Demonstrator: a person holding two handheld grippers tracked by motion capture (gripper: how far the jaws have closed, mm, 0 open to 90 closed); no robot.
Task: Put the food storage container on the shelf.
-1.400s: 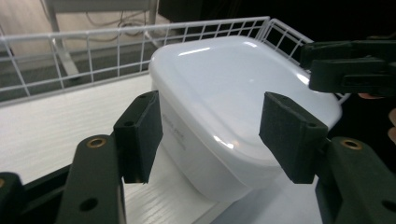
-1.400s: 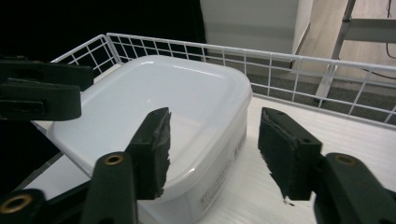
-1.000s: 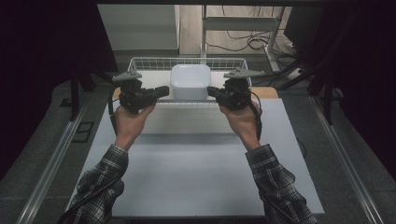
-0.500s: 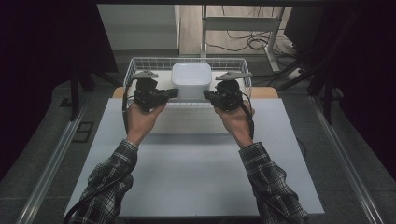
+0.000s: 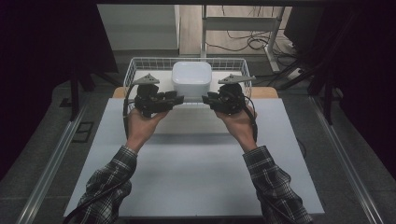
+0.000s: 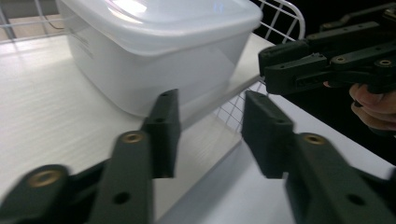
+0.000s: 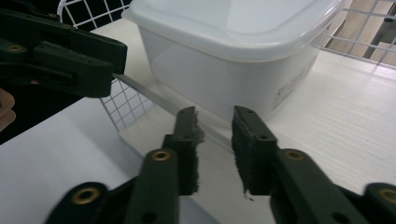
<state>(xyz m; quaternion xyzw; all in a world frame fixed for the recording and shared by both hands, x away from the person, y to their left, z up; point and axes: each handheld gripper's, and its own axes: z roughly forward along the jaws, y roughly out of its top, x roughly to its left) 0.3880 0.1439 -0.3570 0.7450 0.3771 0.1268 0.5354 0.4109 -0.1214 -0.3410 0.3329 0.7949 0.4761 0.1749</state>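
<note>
White tabletop [image 5: 196, 168] carries a wire basket [image 5: 135, 65] at its far edge, now set down with the lidded plastic box [image 5: 191, 79] inside it. Both the left gripper [image 5: 173, 98] and the right gripper [image 5: 208, 99] have just been opening, jaws parted off the basket's near rim with nothing between them. The carry looks finished.

container [image 5: 191, 79] white | basket [image 5: 130, 70] white wire | sleeves [image 5: 273, 179] plaid | claws black

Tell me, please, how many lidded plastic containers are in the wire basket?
1. The white lidded container sits at the middle of the wire basket, at the table's far edge; nothing else shows inside it.
</note>
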